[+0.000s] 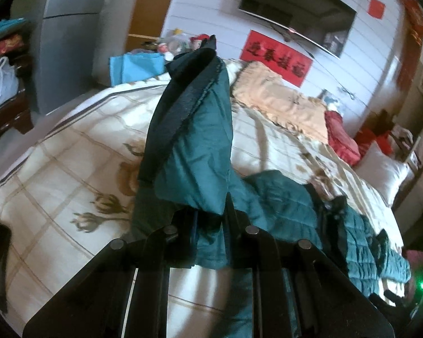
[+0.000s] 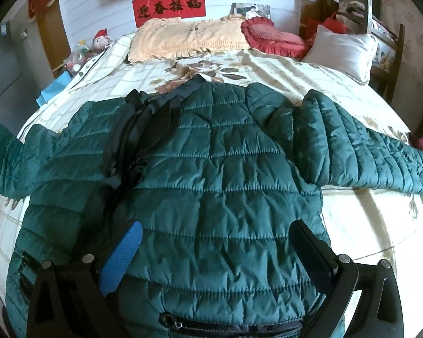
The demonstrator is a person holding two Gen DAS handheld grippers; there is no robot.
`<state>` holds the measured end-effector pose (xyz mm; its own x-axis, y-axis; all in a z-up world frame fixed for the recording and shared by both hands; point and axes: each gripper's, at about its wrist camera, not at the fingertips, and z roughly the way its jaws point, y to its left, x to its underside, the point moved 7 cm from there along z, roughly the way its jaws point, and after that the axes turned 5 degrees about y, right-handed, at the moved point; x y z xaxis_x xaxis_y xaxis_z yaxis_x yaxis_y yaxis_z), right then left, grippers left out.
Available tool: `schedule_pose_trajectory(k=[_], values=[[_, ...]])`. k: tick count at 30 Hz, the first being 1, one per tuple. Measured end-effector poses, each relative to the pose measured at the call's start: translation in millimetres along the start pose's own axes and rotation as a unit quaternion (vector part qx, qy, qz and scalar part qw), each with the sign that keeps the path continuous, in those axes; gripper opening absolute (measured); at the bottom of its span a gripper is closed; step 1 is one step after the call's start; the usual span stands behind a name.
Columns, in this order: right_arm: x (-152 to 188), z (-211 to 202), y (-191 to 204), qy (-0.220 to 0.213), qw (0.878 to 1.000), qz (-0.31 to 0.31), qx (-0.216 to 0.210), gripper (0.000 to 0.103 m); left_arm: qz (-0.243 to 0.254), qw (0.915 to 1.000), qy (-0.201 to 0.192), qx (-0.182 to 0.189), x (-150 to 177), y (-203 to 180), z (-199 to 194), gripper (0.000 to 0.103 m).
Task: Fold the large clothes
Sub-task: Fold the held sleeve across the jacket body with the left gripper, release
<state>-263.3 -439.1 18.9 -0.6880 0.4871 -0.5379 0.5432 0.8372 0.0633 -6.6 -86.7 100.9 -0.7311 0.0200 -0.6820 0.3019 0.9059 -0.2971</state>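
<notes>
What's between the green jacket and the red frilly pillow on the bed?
Only bare flowered bedspread lies between the green jacket and the red pillow, as the right wrist view shows.

One green jacket (image 2: 211, 169), one bed (image 2: 352, 225), three pillows (image 2: 183, 39), perhaps one television (image 1: 296, 14).

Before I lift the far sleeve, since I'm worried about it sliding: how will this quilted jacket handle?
Likely floppy: the cuff clamped in the left gripper droops. The shiny jacket shell may slip on the bedspread. Probably light, puffy.
</notes>
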Motion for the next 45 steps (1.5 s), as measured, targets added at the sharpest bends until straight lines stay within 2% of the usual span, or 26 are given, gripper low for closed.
schedule_pose_trajectory(k=[15, 24, 37, 45], values=[[2.7, -5.9, -16.1, -0.005, 1.000, 0.004, 0.002, 0.103, 0.061, 0.9963, 0.043, 0.044, 35.6, -97.4, 20.5, 0.011], [9.3, -7.2, -27.1, -0.003, 1.000, 0.018, -0.008, 0.103, 0.088, 0.9908, 0.086, 0.057, 65.8, -146.5, 54.0, 0.010], [9.3, -10.1, -33.4, -0.007, 1.000, 0.025, -0.015, 0.103, 0.139, 0.9752, 0.131, 0.111, 112.6, -225.3, 62.2, 0.009], [11.6, -9.5, -37.4, -0.004, 0.999, 0.032, -0.022, 0.103, 0.174, 0.9652, 0.156, 0.118, 137.8, -261.4, 78.4, 0.009]])
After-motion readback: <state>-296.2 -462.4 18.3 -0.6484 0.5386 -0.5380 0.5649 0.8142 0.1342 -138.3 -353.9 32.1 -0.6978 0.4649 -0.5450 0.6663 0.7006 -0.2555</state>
